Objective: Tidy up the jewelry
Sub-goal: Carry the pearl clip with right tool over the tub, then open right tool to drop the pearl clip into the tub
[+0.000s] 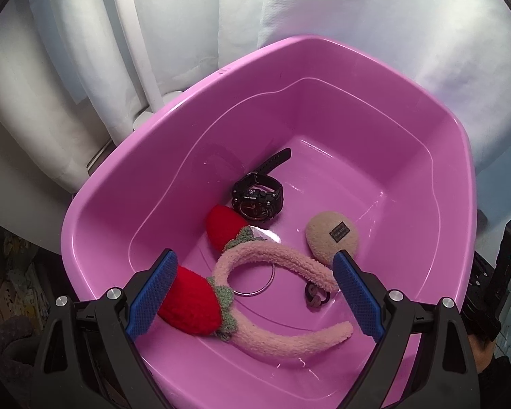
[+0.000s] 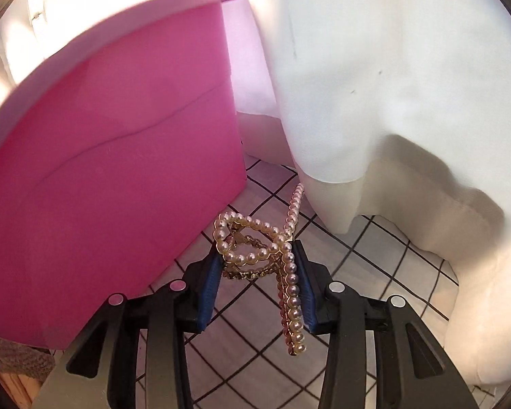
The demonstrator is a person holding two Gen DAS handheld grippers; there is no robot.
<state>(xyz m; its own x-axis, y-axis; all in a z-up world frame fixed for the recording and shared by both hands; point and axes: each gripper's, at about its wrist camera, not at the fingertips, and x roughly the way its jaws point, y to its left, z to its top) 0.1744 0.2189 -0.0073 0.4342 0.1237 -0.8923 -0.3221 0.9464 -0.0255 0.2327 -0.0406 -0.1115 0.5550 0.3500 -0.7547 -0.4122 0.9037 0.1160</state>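
Your left gripper [image 1: 252, 293] hangs over the pink tub [image 1: 436, 156] with its blue pads spread wide and nothing pinched. Between them, on the tub floor, lies a fuzzy pink headband [image 1: 276, 259] with two red knitted strawberries; the nearer berry [image 1: 190, 303] is partly covered by your left pad. A thin metal ring [image 1: 265, 283] shows only in part under the band. Beyond the fingertips sit a black watch [image 1: 257, 197] and a beige oval clip [image 1: 332, 237]; a small brownish piece [image 1: 313, 298] by the right pad is hard to identify.

Your right gripper [image 2: 255, 269] is clamped on a pearl hair claw [image 2: 269, 255], lifted above the checked cloth [image 2: 374, 255]. The tub's outer wall [image 2: 119, 136] stands left of the fingers, blurred.
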